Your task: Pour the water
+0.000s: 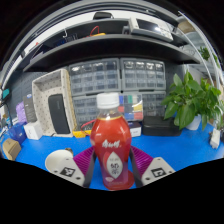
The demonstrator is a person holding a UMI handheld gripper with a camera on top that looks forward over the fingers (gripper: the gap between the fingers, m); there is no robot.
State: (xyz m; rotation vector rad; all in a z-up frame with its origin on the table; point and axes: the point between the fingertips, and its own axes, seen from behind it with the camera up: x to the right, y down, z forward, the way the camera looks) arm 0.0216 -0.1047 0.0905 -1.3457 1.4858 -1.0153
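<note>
Red-liquid clear plastic bottle, white cap (111,150): pinched upright by gripper (110,168), cap on; no receiving vessel seen; pouring not begun.

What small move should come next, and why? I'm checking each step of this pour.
Probably lift the bottle straight up off the blue table. The gripper looks shut on it, a pink pad against each side, and it stands upright with its white cap still on. No cup to pour into shows here, so it needs raising first.
</note>
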